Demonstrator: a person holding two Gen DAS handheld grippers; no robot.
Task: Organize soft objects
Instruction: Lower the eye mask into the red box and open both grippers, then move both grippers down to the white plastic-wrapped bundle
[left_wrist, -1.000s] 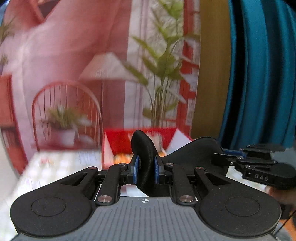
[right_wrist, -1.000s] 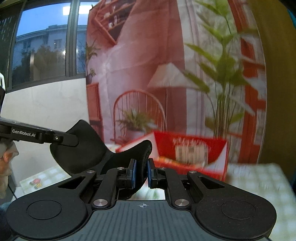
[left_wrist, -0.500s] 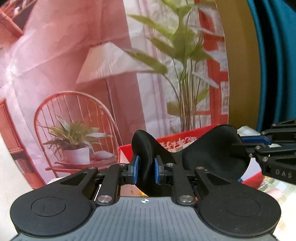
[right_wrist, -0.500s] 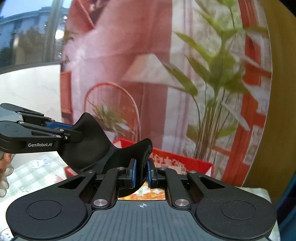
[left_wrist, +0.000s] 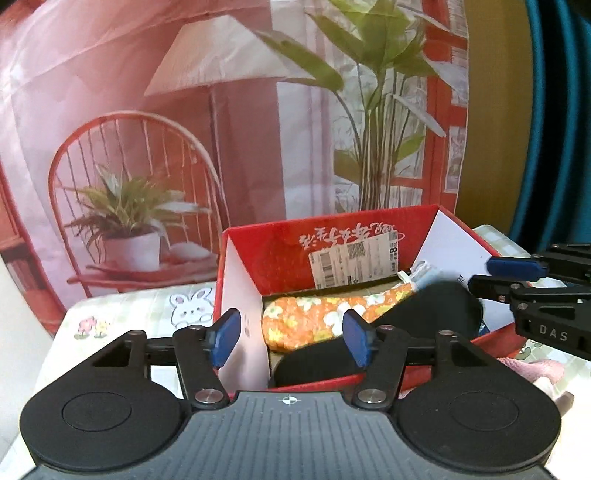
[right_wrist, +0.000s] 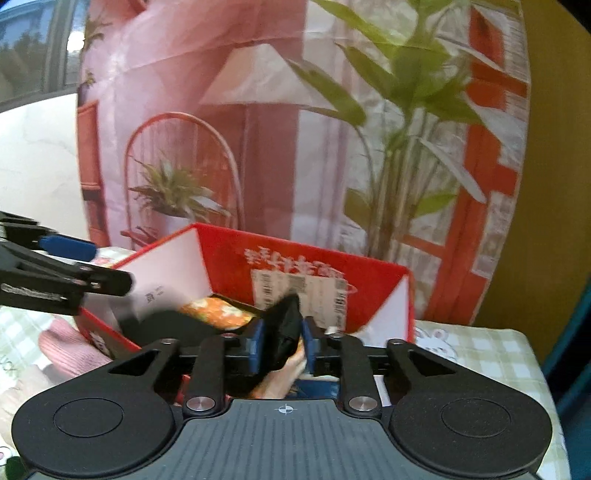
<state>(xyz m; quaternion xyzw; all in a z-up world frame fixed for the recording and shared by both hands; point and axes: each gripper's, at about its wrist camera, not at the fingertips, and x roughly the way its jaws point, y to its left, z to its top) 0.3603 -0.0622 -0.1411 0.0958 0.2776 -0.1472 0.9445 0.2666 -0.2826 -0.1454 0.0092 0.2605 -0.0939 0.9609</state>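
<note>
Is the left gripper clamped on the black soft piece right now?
No: the left gripper stands open, its blue fingers apart, and the black soft piece lies in the red cardboard box.

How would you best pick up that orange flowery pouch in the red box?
Probably pinch the orange pouch by its narrow tied neck, coming down from above: the red box's walls block the sides, black cloth overlaps its near edge, and the neck tapers thin.
</note>
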